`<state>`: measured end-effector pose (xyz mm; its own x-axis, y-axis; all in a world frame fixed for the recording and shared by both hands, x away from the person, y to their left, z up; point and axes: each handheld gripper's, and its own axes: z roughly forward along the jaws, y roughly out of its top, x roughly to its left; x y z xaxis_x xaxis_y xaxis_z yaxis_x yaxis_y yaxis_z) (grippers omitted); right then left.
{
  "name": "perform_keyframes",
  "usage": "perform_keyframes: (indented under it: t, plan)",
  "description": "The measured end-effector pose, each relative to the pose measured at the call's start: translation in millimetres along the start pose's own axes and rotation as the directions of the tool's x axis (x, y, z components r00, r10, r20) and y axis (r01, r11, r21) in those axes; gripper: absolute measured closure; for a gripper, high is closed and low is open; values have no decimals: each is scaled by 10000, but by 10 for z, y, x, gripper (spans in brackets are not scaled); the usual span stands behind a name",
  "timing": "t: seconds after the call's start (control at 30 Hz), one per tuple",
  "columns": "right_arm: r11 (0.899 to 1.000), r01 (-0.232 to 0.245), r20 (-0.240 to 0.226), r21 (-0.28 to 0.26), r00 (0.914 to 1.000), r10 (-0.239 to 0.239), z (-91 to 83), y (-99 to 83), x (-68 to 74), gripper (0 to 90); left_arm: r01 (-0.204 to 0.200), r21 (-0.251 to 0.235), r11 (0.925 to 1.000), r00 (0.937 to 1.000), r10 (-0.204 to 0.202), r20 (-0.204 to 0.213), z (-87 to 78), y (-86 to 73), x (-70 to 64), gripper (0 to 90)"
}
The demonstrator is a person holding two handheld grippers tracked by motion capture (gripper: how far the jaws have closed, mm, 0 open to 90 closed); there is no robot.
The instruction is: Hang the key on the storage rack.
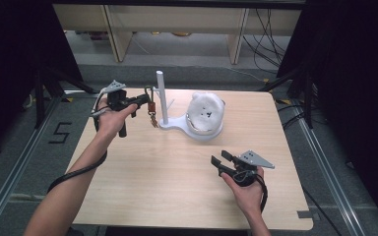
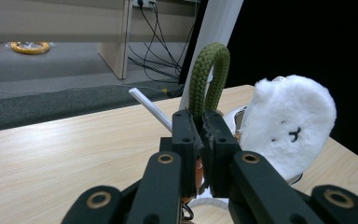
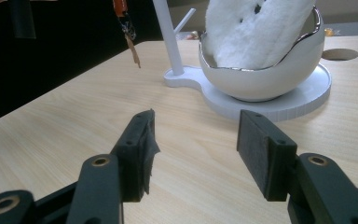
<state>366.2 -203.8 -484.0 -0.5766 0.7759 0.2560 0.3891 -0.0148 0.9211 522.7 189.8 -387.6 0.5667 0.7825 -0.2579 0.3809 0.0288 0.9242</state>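
My left gripper point(image 1: 145, 100) is shut on a green braided cord loop point(image 2: 208, 77) with an orange-brown tag point(image 1: 152, 109) hanging below it. It is held above the table, just left of the white stand's upright post point(image 1: 161, 96), which carries a thin side peg point(image 2: 150, 108). The stand's round base holds a white bowl point(image 3: 265, 70) with a white fluffy plush point(image 1: 205, 110) in it. My right gripper point(image 1: 219, 162) hovers open at the front right of the table, nothing between its jaws, pointing toward the stand. The tag point(image 3: 127, 28) dangles at the top left of the right gripper view.
The light wooden table point(image 1: 177, 182) has a round hole point(image 3: 339, 54) near its right side. Black curtains flank the table. Behind it are wooden furniture legs point(image 1: 117, 34) and floor cables point(image 1: 268, 42). A yellow ring object point(image 2: 29, 47) lies on the floor far back.
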Motion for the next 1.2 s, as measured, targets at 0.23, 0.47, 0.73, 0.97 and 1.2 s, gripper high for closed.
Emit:
perform_keyframes:
  t: [0.23,0.47,0.73,0.97,1.2]
  plan:
    - [10000,-28,52,0,10000,28,-7,-6,-9,478,293,82,9995,9995,-294,104,28,23,21,842]
    - [10000,-40,80,16,10000,39,-16,-9,-13,478,639,162,9978,9979,-641,115,55,12,67,841]
    - [9999,-164,94,39,9998,163,-12,-22,-6,477,678,153,9976,9977,-678,4,66,19,75,842]
    - [10000,50,54,39,10000,-50,-8,-27,-22,475,582,200,9981,9983,-581,-49,96,26,64,842]
    - [9999,-78,-24,82,10000,79,-14,-28,-20,474,502,222,9985,9987,-499,-110,117,14,58,842]
